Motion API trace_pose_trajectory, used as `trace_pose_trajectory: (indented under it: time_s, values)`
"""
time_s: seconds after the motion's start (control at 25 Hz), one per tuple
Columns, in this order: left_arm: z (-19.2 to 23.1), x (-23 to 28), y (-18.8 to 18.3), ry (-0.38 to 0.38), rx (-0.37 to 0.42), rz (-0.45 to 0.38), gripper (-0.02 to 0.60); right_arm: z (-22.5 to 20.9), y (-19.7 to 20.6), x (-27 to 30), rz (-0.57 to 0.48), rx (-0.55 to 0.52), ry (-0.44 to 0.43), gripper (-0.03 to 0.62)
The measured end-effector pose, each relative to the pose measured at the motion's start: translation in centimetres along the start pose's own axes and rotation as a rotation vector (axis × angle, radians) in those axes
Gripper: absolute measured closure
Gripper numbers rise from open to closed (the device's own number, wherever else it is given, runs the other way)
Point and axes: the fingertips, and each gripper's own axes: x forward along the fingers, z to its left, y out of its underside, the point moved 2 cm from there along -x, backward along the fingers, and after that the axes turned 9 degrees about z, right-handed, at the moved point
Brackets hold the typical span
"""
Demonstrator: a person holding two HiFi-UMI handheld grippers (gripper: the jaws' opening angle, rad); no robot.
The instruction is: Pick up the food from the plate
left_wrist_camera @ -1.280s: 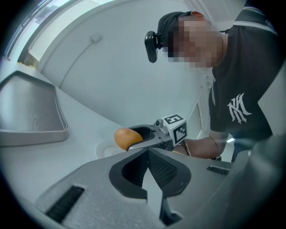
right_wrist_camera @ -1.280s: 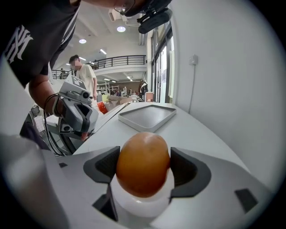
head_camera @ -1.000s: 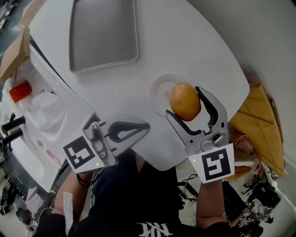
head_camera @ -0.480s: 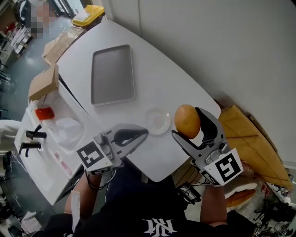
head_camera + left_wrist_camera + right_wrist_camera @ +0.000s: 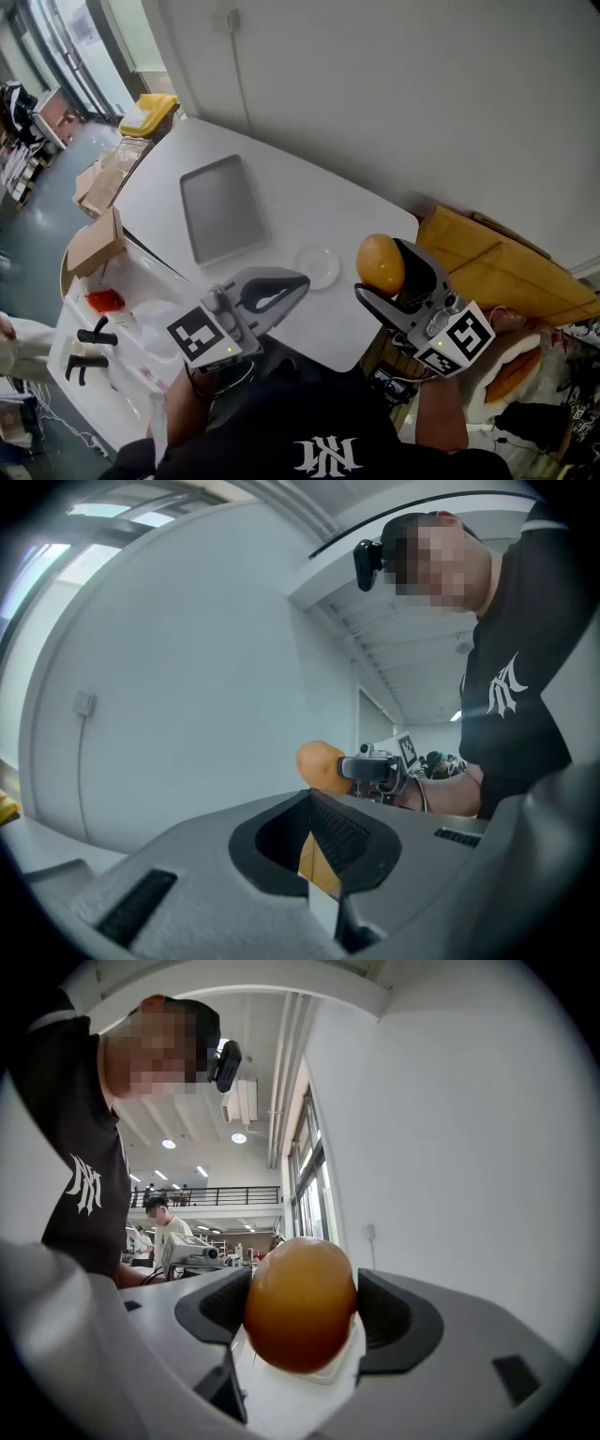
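A round orange piece of food [image 5: 379, 263] is held up in the air, with my right gripper [image 5: 389, 269] shut on it. In the right gripper view the food [image 5: 300, 1303] fills the gap between both jaws. The small pale plate [image 5: 319, 266] lies bare on the white table [image 5: 281, 197], left of and below the food. My left gripper [image 5: 298, 279] hovers near the table's front edge, jaws together with nothing between them. From the left gripper view, the shut left gripper [image 5: 311, 810] points toward the lifted food [image 5: 319, 764].
A grey tray [image 5: 220, 220] lies on the table beyond the plate. Cardboard boxes [image 5: 94, 242] and a yellow object [image 5: 155, 110] sit at the left and far end. Brown cardboard sheets [image 5: 511, 267] lean at the right. A wall runs behind the table.
The right gripper has carried the food up and to the right, off the plate. The head view has tilted up and shows more of the room. The left gripper stays shut.
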Motion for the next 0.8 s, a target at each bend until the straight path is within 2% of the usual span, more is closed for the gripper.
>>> trace_pose_trajectory:
  time_s: [0.2,0.36,0.4,0.56,0.68,0.8]
  values:
    - [-2.9,-3.9,-0.1,0.070,-0.009,-0.016,0.577,6.3,0.3,-1.7,-0.044,0.068,0.034,0.245]
    - [-4.6,-6.1,0.0,0.130,0.000,-0.106,0.577,10.5,1.3,-2.0,-0.042,0.086,0.044,0.246]
    - [-5.1,-6.5,0.3,0.135,-0.002,-0.097,0.577,11.4,1.4,-2.1,-0.037,0.090,0.043,0.246]
    - [-6.9,-7.6,1.4,0.123,-0.022,-0.025,0.577,13.4,1.3,-2.7,-0.030,0.085,0.028,0.246]
    - [-8.5,-8.0,1.1,0.110,-0.033,-0.029,0.577,14.0,0.3,-3.4,-0.069,0.081,0.010,0.246]
    - [-10.3,-8.4,1.0,0.102,-0.009,-0.034,0.577,14.9,-0.8,-4.7,-0.134,0.092,-0.005,0.246]
